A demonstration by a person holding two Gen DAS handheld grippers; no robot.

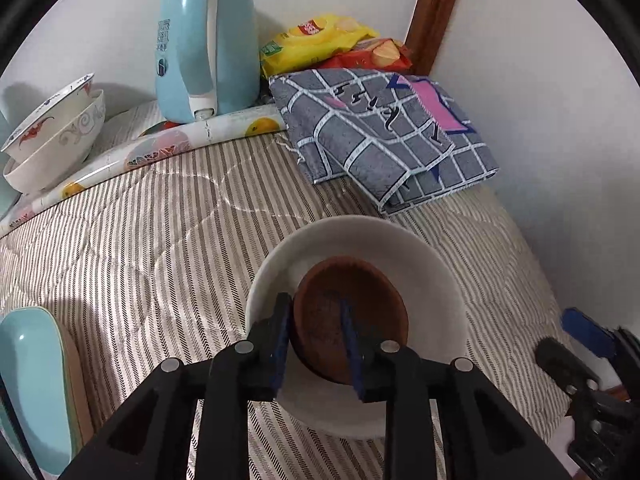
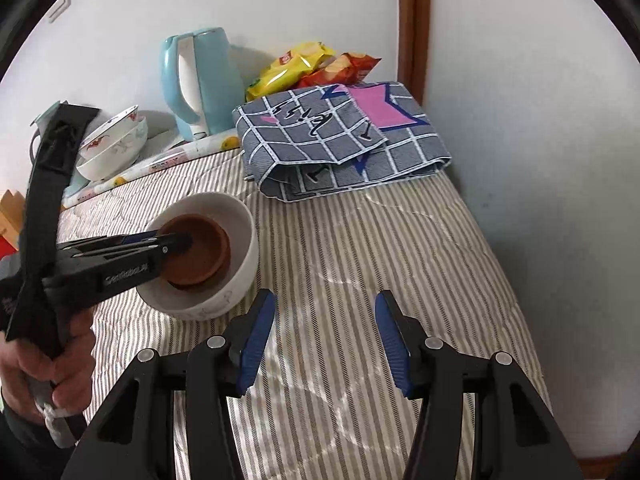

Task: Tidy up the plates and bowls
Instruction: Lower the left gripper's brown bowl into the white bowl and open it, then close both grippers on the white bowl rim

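The left gripper (image 1: 316,344) is pinching the brown bowl's (image 1: 360,312) rim inside the white bowl (image 1: 424,256); beside that white bowl, the right gripper (image 2: 326,344) is hovering, jaws wide, holding nothing.

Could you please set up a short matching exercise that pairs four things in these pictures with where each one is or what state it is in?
Things:
1. brown bowl
2. right tool
3. kettle
4. checked cloth

Places or states:
a. folded, lying on the striped cover near the corner of the wall
b. inside the white bowl, its rim between the left tool's fingers
c. open, holding nothing, above the striped cover
d. upright by the wall, next to the stacked patterned bowls

Pairs: 1-b, 2-c, 3-d, 4-a
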